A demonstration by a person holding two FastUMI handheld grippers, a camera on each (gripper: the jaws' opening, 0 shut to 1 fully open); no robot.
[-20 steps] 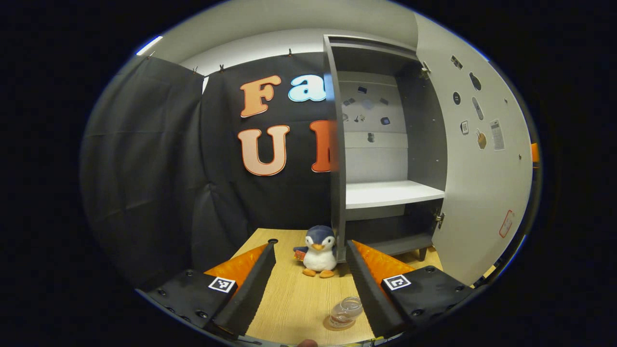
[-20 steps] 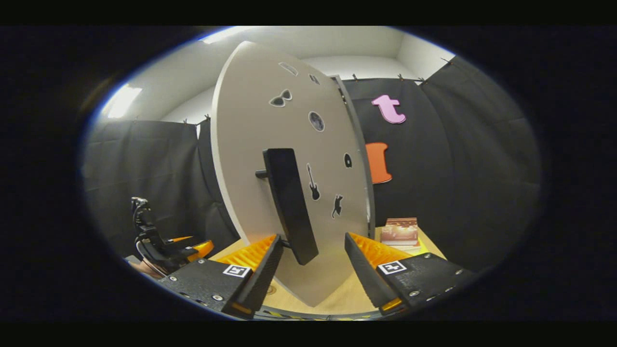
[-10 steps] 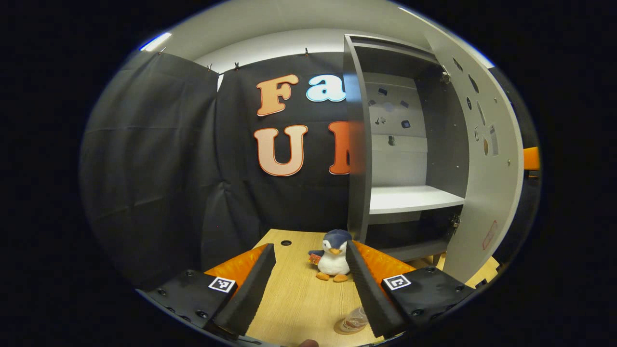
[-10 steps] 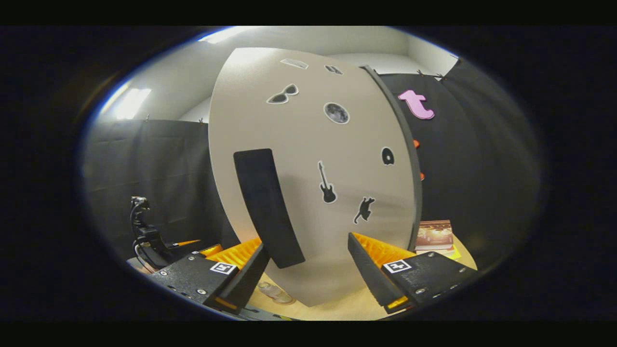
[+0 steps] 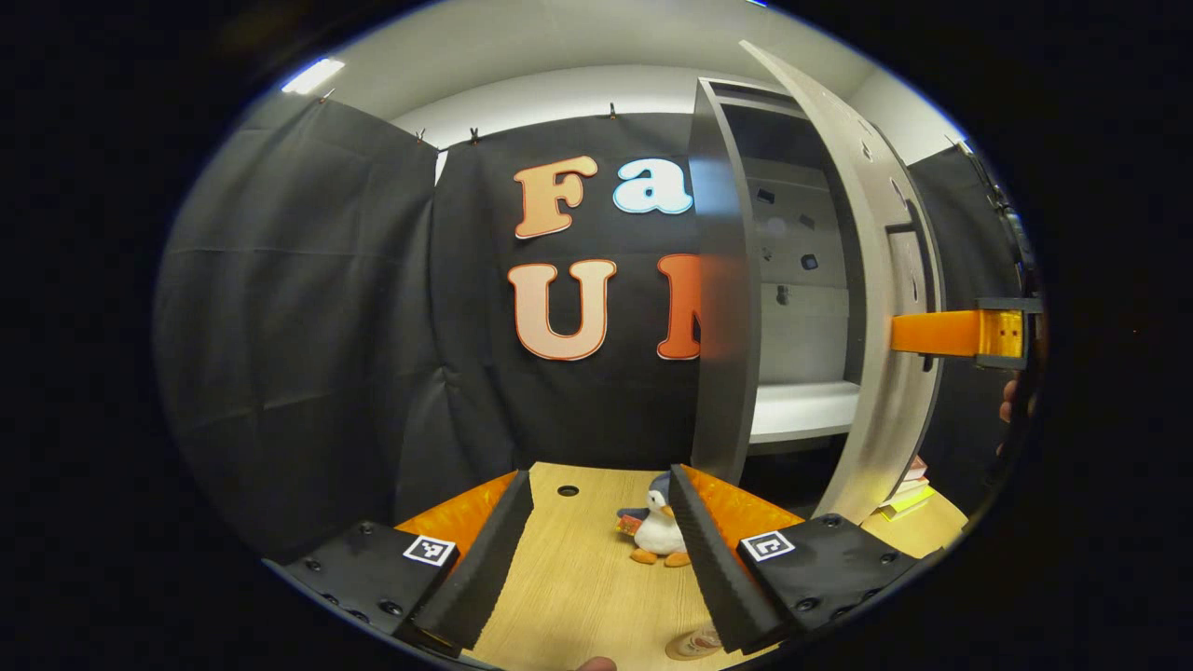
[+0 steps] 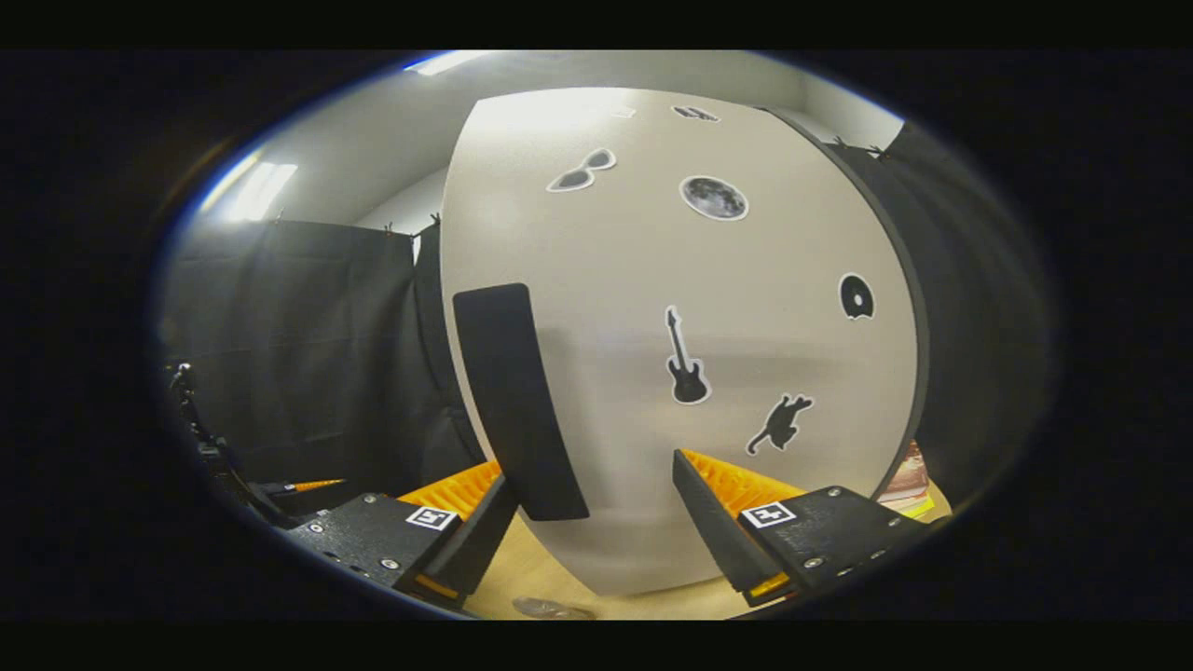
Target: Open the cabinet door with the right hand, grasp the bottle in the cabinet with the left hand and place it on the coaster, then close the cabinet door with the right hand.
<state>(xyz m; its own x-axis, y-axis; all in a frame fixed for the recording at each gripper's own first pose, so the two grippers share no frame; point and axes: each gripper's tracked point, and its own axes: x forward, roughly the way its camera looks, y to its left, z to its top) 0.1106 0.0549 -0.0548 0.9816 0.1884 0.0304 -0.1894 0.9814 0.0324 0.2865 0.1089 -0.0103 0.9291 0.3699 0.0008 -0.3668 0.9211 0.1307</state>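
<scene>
1. The cabinet [image 5: 722, 308] stands at the back right of the surface [image 5: 578, 578], its door [image 6: 690, 354] partly open; in the left gripper view the door [image 5: 876, 280] is seen edge-on, angled toward the frame, with a white shelf [image 5: 802, 410] visible through the gap.
2. The door carries a long dark handle [image 6: 517, 401] near its free edge and small stickers across its face.
3. The right tool [image 6: 587, 508] is spread wide, with the lower end of the handle between its fingers – whether either finger touches it, I cannot tell. It holds nothing.
4. The left tool [image 5: 601, 550] hangs low over the surface, wide open and empty.
5. A plush penguin [image 5: 658, 533] sits on the surface near the cabinet's foot.
6. The bottle [image 5: 697, 641] is on the coaster at the near edge – just beside the left tool's right finger and partly hidden by it.
</scene>
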